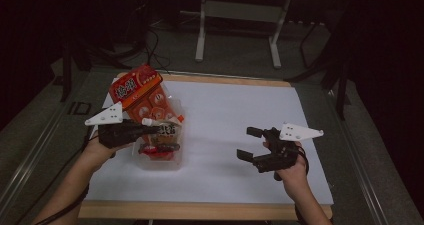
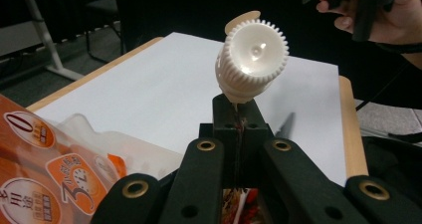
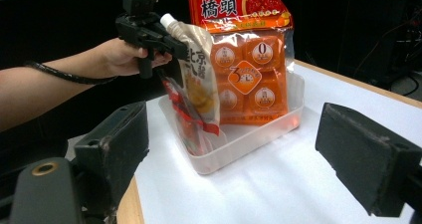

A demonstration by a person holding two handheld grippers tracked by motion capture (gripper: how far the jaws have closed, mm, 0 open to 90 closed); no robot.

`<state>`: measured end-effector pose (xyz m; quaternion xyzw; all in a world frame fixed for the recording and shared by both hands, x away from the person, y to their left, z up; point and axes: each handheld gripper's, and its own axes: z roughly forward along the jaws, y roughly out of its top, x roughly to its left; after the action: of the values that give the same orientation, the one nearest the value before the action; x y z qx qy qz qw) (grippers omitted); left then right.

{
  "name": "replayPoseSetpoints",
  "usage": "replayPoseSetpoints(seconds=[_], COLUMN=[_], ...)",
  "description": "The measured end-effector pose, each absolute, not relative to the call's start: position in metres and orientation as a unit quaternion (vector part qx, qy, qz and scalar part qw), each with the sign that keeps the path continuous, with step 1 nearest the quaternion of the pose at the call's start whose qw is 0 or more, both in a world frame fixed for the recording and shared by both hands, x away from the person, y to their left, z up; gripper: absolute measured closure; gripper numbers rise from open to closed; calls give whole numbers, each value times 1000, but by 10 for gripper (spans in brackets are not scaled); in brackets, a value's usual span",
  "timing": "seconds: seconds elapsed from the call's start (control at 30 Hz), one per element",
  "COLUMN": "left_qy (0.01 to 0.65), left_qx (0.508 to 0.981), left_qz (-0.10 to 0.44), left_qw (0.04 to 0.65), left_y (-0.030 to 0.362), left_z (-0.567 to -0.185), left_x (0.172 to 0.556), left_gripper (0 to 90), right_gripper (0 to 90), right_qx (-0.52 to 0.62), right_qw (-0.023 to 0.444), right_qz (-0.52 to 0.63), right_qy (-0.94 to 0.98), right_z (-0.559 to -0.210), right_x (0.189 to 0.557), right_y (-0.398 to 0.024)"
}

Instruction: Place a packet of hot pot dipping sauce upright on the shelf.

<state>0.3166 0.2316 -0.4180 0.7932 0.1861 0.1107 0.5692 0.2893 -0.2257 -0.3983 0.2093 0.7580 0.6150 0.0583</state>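
item: spouted sauce pouch (image 3: 199, 79), upright in the clear tub (image 3: 249, 139), beside the orange packet (image 3: 249, 59). left gripper (image 1: 150, 130) clamped on its neck below the white cap (image 2: 253, 59); right gripper (image 1: 250, 144) wide open, holding nothing, well apart. step, as judged: seating or lifting the pouch. next calls for a steady vertical move.

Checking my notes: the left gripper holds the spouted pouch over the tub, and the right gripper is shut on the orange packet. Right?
Not quite. The right gripper is open and holds nothing, as the high view shows; the orange packet leans in the tub. The rest stands.
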Motion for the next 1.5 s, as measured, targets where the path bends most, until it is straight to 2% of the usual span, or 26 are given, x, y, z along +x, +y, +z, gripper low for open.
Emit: replayPoseSetpoints(seconds=[0.2, 0.63, 1.07, 1.2, 1.4, 1.5], left_qy=[178, 203, 213, 217, 206, 206], left_qx=[826, 796, 788, 782, 776, 776], left_qz=[115, 106, 99, 104, 117, 123], left_qw=[523, 560, 569, 574, 584, 584], left_y=[218, 232, 241, 246, 250, 251], left_z=[-432, -454, -476, -474, -468, -462], left_x=[322, 323, 318, 316, 311, 307], left_gripper=[897, 893, 873, 797, 622, 574], right_gripper=[133, 134, 134, 134, 134, 135], right_qx=[210, 208, 209, 208, 208, 209], right_qw=[54, 51, 47, 47, 46, 45], right_qz=[614, 611, 609, 608, 607, 607], right_qy=[759, 762, 764, 765, 766, 766], right_z=[-400, -400, -400, -400, -400, -400], right_x=[289, 289, 289, 289, 289, 289], right_y=[-225, -226, -226, -226, -225, -225])
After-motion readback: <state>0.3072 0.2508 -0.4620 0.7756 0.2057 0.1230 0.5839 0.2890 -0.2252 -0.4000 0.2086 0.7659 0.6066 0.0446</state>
